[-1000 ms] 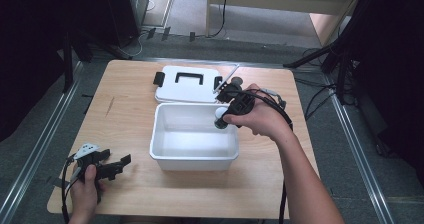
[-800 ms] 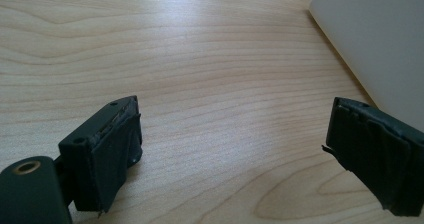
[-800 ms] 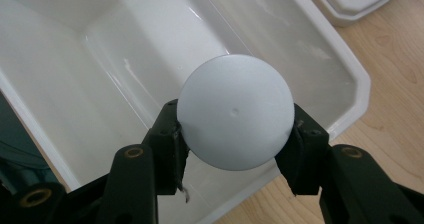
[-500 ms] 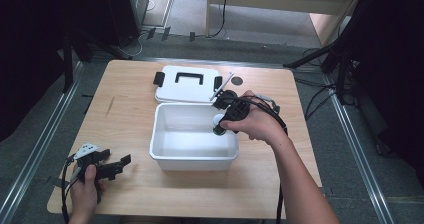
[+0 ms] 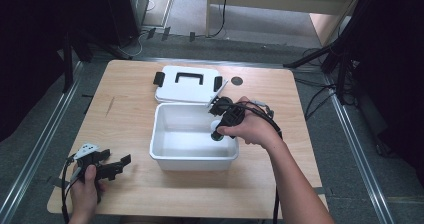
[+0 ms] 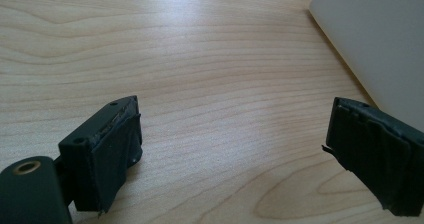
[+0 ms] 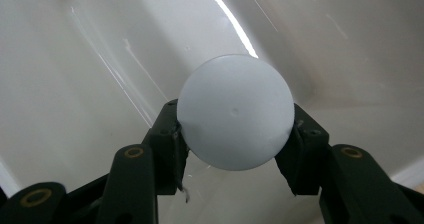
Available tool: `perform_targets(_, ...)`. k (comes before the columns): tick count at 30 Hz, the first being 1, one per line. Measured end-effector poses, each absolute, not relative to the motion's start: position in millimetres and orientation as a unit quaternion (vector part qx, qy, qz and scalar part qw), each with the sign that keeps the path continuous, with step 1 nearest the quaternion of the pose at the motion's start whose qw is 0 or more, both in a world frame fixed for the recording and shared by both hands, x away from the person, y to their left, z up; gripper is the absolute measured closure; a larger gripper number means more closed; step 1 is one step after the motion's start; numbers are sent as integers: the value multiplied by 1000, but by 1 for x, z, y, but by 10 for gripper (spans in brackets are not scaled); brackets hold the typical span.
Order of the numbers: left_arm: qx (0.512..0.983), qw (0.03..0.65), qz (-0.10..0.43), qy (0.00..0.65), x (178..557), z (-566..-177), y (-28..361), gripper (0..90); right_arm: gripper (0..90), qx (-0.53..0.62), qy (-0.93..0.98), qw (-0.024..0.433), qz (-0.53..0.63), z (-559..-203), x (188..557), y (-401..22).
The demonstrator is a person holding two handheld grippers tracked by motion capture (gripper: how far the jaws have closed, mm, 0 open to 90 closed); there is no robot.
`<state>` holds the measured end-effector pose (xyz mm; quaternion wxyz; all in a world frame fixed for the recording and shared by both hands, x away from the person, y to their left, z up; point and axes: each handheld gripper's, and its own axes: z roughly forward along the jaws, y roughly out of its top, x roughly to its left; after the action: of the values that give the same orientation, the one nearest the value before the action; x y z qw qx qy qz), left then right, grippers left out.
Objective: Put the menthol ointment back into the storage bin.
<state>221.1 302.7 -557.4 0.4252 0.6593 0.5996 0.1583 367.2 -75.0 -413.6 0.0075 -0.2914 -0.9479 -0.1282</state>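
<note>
Your right claw (image 7: 235, 149) clamps the pale round plastic ball (image 7: 235, 111) between its pads, inside the white rectangular plastic tub (image 5: 165, 156) near its right wall. Your left claw (image 6: 245, 154) gapes wide over the wooden bench (image 6: 200, 59).

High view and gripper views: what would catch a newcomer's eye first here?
The white bin at the middle of the wooden table, with the right gripper dipping into it while clamped on a pale round ball. Behind the bin lies its white lid with a black handle. At the table's near left corner, the left gripper rests with jaws apart.
</note>
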Motion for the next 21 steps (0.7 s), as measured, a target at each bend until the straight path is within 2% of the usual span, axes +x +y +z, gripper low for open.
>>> perform_targets(21, 660, 424, 158, 599, 221, -557, 303, 84, 519, -267, -960, -2, -88, -437, 363, -55)
